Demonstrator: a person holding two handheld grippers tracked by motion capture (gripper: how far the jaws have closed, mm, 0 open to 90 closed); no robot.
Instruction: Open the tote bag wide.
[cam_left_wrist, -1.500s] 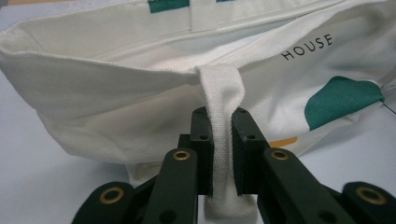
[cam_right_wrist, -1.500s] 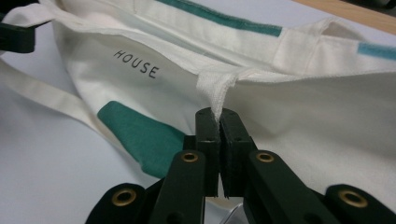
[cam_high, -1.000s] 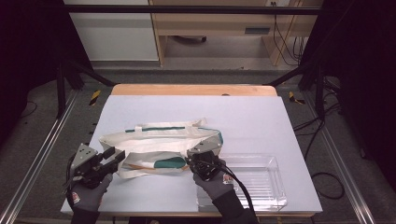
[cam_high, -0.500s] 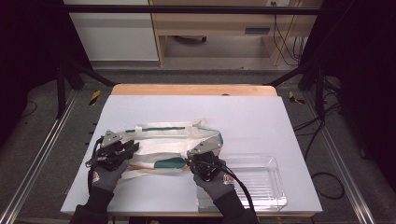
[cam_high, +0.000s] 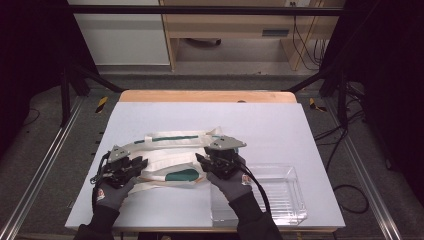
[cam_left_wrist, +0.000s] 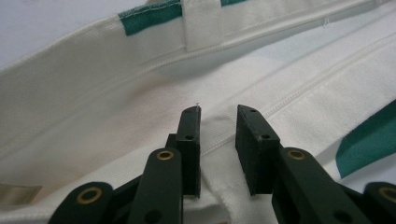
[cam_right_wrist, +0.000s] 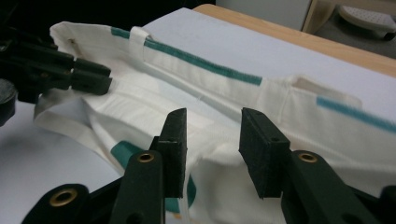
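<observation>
On the near half of the pale tabletop (cam_high: 310, 130) lies a cream canvas bag (cam_high: 170, 160) with teal stripes, flattened and partly folded over itself; a clear plastic tray (cam_high: 280, 195) stands just to its right, near the front edge. At the bag's left end the left gripper (cam_left_wrist: 218, 122) has its jaws set narrow, astride a raised seam fold of the cloth; whether the pads actually press on that fold I cannot quite tell, since a slim gap shows on either side. At the bag's right end the right gripper (cam_right_wrist: 212, 126) has just been opening; its jaws stand moderately apart above the cloth, with canvas below and between them but nothing pinched.

The main risk is a one-sided hold; if the left gripper pulls while the right has let go, the bag may drag across the tabletop and bunch instead of spreading or folding cleanly. The left jaws may also catch just the top layer, so the layers slide apart. The loose handle strap (cam_high: 150, 186) along the near edge could snag in a jaw; and the right hand sits close to the tray, which a careless sweep could knock.
</observation>
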